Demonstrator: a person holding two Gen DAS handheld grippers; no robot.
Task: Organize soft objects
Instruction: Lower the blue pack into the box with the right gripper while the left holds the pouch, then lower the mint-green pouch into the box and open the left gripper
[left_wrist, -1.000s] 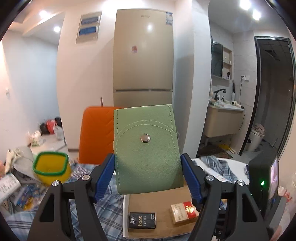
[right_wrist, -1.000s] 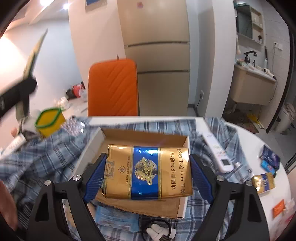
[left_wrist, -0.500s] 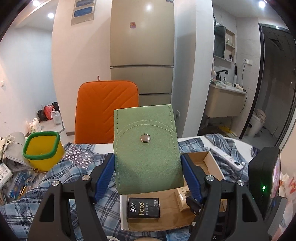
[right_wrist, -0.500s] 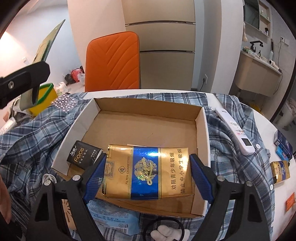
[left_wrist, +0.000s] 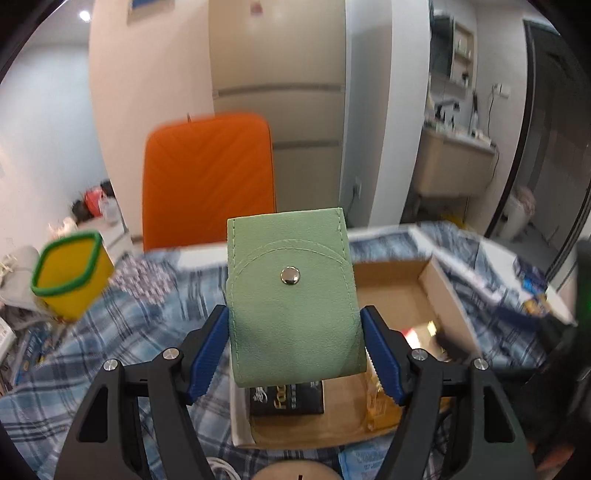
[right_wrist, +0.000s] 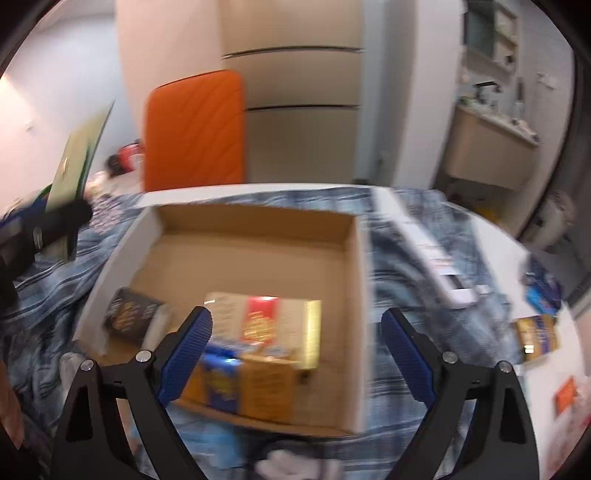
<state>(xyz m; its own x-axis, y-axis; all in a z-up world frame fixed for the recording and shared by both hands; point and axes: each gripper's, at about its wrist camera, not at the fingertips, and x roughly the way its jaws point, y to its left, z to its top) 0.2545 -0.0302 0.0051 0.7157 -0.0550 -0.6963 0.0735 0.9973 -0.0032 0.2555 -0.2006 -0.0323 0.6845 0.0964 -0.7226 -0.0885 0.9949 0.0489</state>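
Note:
My left gripper is shut on a green felt pouch with a metal snap, held upright above the near left of the cardboard box. My right gripper is open and empty above the near edge of the box. The gold and blue cigarette pack lies in the box below the right gripper, beside a red and white pack and a black pack. The pouch and left gripper show at the left edge of the right wrist view.
The box rests on a blue plaid cloth. A yellow cup with a green rim stands at left. A white remote and small packs lie right of the box. An orange chair stands behind the table.
My right gripper has opened and let the gold and blue pack drop into the box. My left gripper has tilted down over the box, still holding the pouch.

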